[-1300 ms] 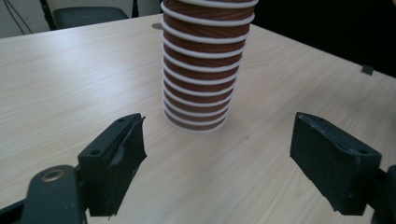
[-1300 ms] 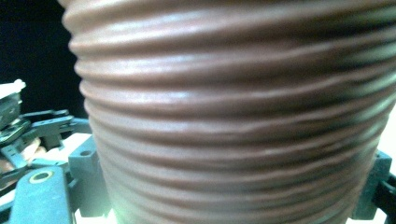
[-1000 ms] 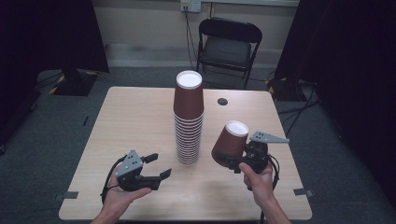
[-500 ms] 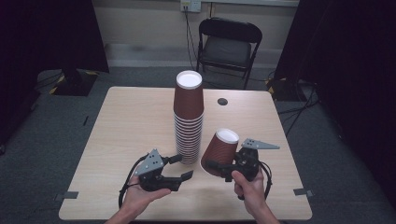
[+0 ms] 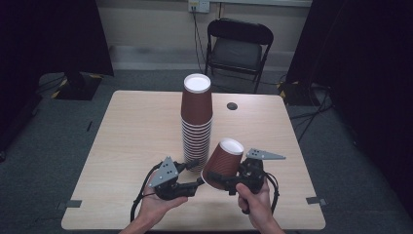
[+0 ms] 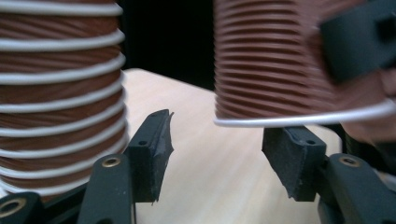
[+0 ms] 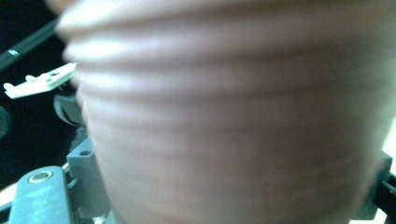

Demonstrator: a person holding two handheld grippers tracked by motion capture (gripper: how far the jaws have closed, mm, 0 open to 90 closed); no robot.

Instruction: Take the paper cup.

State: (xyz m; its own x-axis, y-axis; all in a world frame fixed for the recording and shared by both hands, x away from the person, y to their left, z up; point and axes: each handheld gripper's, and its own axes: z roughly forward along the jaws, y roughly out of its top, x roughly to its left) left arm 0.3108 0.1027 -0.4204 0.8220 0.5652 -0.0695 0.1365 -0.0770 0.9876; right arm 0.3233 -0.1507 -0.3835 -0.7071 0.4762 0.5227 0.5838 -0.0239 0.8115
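A single brown ribbed paper cup (image 5: 223, 164) is clamped upside down and tilted between the jaws of the right gripper (image 5: 221, 180), held above the table (image 5: 131, 126) near its front edge, just right of centre. A tall stack of inverted brown cups (image 5: 197, 122) stands at mid-table, just beside the held cup. The left gripper (image 5: 192, 174), jaws apart and empty, sits between the stack's base and the held cup's white rim. A black folding chair (image 5: 238, 48) stands beyond the far edge.

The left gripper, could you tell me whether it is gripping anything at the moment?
No, the left gripper has its jaws apart with only bare table between them, the cup stack to one side.
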